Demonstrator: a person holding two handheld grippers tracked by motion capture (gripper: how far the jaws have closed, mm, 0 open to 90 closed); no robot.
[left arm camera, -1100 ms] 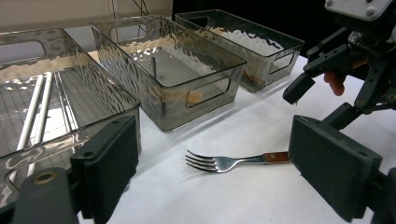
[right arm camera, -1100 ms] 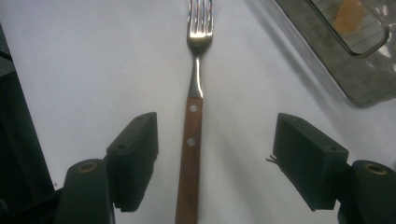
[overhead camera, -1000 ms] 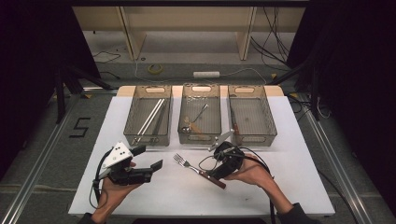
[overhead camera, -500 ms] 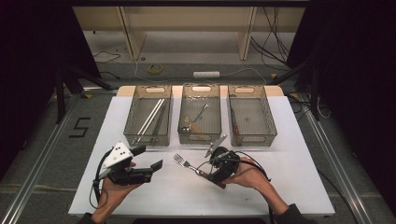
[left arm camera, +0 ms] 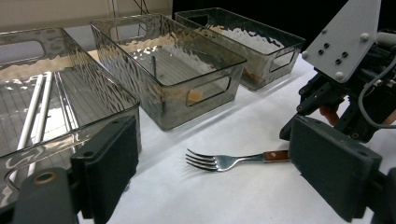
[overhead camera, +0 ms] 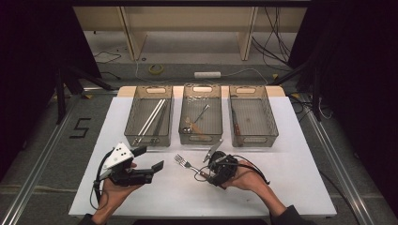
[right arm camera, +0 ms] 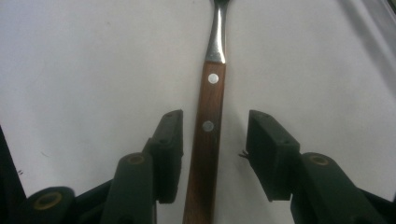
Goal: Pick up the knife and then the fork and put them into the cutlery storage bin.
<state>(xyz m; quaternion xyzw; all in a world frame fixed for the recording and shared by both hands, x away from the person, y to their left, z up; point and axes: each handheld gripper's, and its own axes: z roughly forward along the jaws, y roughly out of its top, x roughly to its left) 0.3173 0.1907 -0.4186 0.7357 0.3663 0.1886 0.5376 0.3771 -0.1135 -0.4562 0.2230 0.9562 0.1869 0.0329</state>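
A fork [overhead camera: 185, 163] with a wooden handle [right arm camera: 208, 140] lies flat on the white table, tines toward the left tray. My right gripper [overhead camera: 205, 175] is low over the handle end. In the right gripper view its pads [right arm camera: 169, 149] stand either side of the handle with a gap on each side, not touching it. The jaws have just been closing, with the handle between them. My left gripper [overhead camera: 151, 158] is held open to the left of the fork, jaws wide with nothing between them. In the left gripper view the fork [left arm camera: 224, 161] lies ahead, beside the right gripper's grey plate [left arm camera: 348, 39].
Three clear plastic trays stand in a row behind the fork. The left tray [overhead camera: 133, 112] holds long white sticks, the middle tray [overhead camera: 202, 86] some cutlery, and the right tray [overhead camera: 273, 117] a dark-handled piece. White table surface [overhead camera: 291, 178] extends to the right.
My right gripper has sunk a little onto the fork's handle and its jaws have narrowed around it. The left hand has stayed put.
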